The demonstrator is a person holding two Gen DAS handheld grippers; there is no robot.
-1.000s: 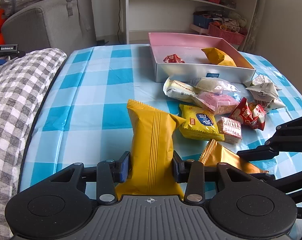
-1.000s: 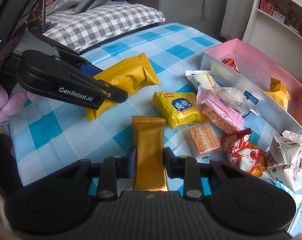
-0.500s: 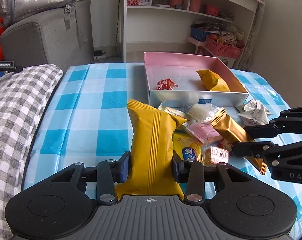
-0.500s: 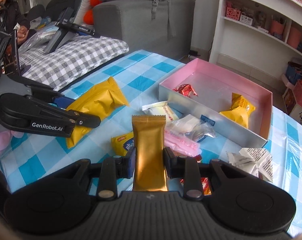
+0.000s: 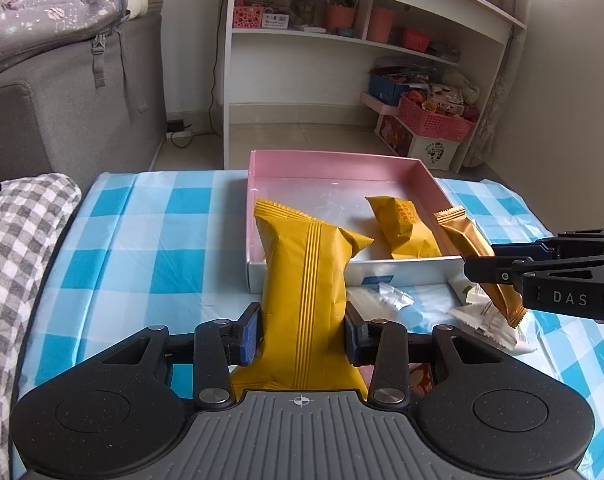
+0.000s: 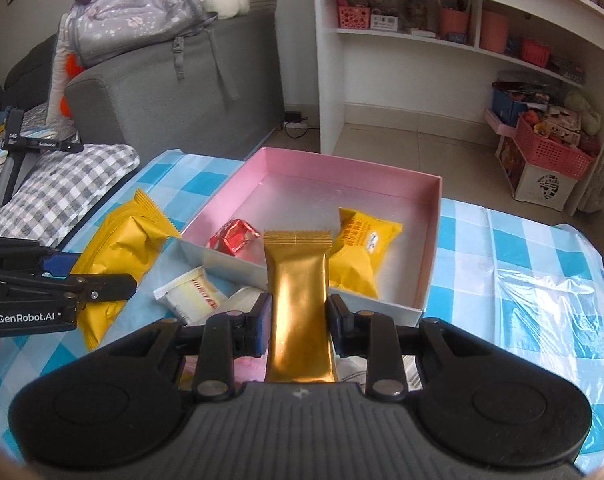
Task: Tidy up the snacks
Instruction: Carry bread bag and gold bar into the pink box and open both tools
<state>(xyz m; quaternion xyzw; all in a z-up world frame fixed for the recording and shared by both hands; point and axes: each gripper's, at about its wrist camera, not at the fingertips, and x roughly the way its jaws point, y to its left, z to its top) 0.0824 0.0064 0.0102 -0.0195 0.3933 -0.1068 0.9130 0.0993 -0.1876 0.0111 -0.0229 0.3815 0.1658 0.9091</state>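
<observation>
My left gripper (image 5: 302, 330) is shut on a large yellow snack bag (image 5: 304, 280), held above the table just before the near wall of the pink box (image 5: 330, 160). My right gripper (image 6: 298, 322) is shut on a slim gold snack bar (image 6: 298, 304), held over the box's near right edge; the bar also shows in the left wrist view (image 5: 476, 258). Inside the box lie a small yellow packet (image 6: 360, 256) and a red packet (image 6: 234, 236). The yellow bag also shows in the right wrist view (image 6: 120, 248).
White and clear snack packets (image 5: 382, 298) lie on the blue checked tablecloth (image 5: 142, 248) in front of the box. A grey checked cushion (image 5: 10, 248) lies at the left. A white shelf unit (image 6: 442, 72) and a grey sofa (image 6: 174, 96) stand behind the table.
Both grippers have risen and moved forward toward the pink box, each still holding its snack. The box now appears closer, and the loose snack pile has passed below the grippers.
</observation>
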